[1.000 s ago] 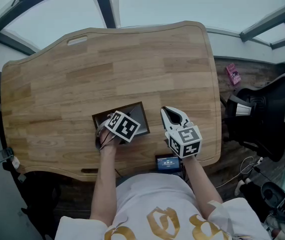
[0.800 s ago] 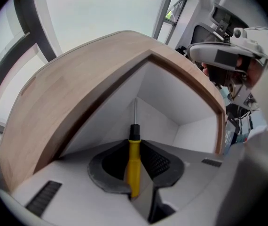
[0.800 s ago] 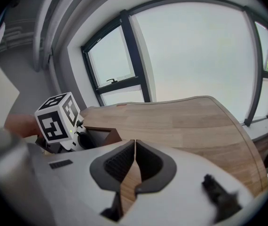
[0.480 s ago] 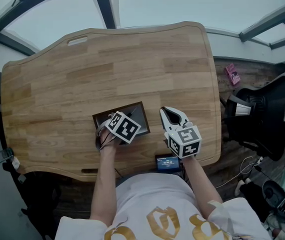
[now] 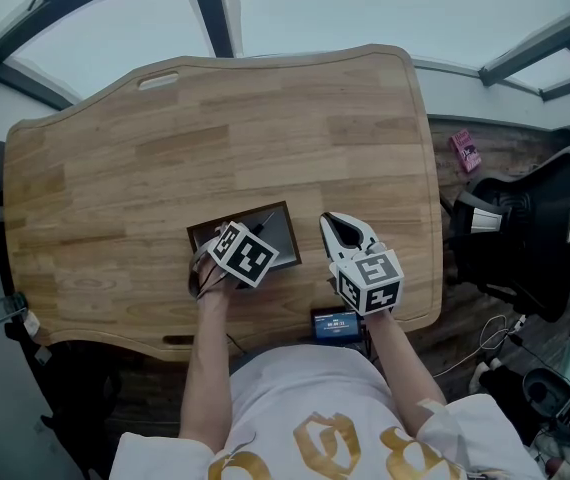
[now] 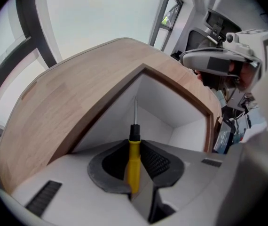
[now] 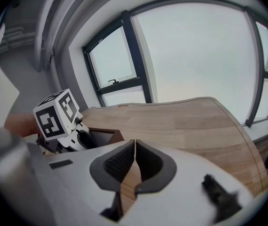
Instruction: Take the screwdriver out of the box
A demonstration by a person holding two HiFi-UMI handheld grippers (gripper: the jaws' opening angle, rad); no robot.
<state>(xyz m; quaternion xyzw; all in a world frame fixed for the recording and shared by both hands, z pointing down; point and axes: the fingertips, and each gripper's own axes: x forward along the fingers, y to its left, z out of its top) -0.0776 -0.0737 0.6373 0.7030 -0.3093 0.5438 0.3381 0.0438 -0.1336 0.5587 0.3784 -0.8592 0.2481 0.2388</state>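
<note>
A box [image 5: 255, 213] is set on the wooden table [image 5: 215, 128]. The left gripper [image 6: 134, 149] is pointed down into it, with the screwdriver [image 6: 133, 166] clamped by its yellow handle. The right gripper [image 7: 135, 147] is held beside the box, closed and empty. If the screwdriver is lifted at a tilt, its tip could be caught on the box wall and twisted loose.

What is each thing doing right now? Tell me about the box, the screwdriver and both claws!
box: open, no lid, sitting on the table
screwdriver: gripped by its yellow handle, tip pointing down into the box
left claw: shut on the screwdriver
right claw: shut, empty, beside the box
</note>
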